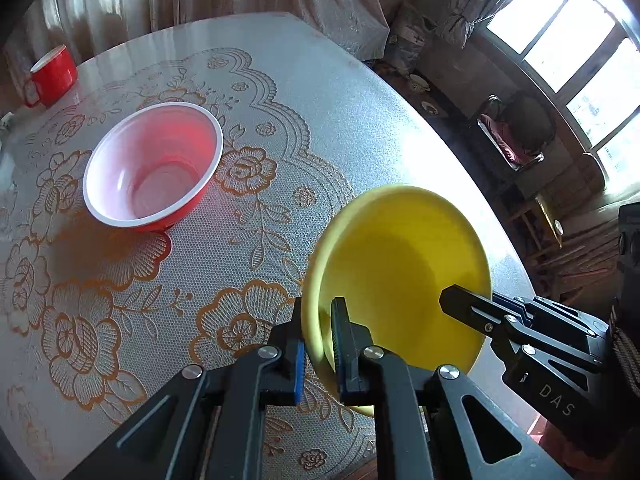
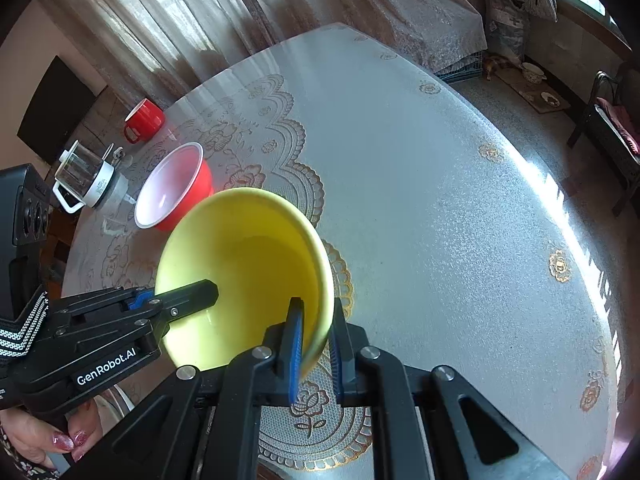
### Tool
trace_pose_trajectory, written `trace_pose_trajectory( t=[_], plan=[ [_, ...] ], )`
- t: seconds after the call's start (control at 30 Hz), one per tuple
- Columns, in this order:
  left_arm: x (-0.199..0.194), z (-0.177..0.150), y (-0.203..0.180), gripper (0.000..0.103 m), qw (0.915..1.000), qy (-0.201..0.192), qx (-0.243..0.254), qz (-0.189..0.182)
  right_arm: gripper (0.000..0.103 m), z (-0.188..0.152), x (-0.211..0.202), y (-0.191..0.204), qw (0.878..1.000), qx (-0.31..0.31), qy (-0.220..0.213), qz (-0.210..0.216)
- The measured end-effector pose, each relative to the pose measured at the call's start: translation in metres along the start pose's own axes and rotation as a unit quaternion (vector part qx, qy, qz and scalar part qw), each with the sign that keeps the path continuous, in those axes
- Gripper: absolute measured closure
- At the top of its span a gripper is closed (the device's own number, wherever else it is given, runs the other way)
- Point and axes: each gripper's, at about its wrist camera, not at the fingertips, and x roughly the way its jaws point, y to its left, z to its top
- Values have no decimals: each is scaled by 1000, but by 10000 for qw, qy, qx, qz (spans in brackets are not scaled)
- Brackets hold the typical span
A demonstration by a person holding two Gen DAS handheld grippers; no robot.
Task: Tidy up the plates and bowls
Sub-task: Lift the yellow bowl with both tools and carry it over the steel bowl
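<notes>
Mug (image 1: 54, 74): It is red. It sits at the far left edge of the table (image 1: 360, 128), well apart from the bowls.
Jug (image 2: 86, 182): It is clear with a white base. My right camera shows it on the table, near the mug and left of the red bowl.
Red bowl (image 1: 154, 166): It is red outside and white inside. It stands upright on the table and it is empty. It is to the left of the yellow bowl and not touching it.
Cloth (image 1: 132, 280): It has gold flowers on it. It lies under the red bowl.
My left gripper (image 1: 320, 344): My jaws are nearly closed. They pinch the left rim of the yellow bowl, one pad inside and one pad outside.
Hand (image 2: 52, 440): My right camera shows it low on the left, holding my left gripper by its handle. The nails are pink and shiny.
Yellow bowl (image 1: 404, 276): It is in the middle, held by both my grippers. It is tilted, and it looks lifted up over the table. It is empty.
My right gripper (image 2: 316, 344): My jaws are nearly closed here too. They pinch the right rim of the yellow bowl, with the rim between my blue pads (image 2: 295, 344).
Windows (image 1: 560, 36): They are bright, far off on the right.
Chair (image 1: 516, 132): It is dark and stands on the floor past the table, under the windows.
</notes>
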Motion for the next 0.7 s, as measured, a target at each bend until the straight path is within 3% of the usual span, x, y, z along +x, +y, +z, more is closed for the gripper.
trace_pose_trajectory(
  t=[0.3,0.7],
  plan=[
    [-40,-17,-14,92,9990,-409,124,-151,92,-18,-43,9,9995,-18,-317,-10],
    [-77,-59,-19,92,9973,-514,182,-491,92,-57,-93,19,9982,84,-593,15]
  ],
)
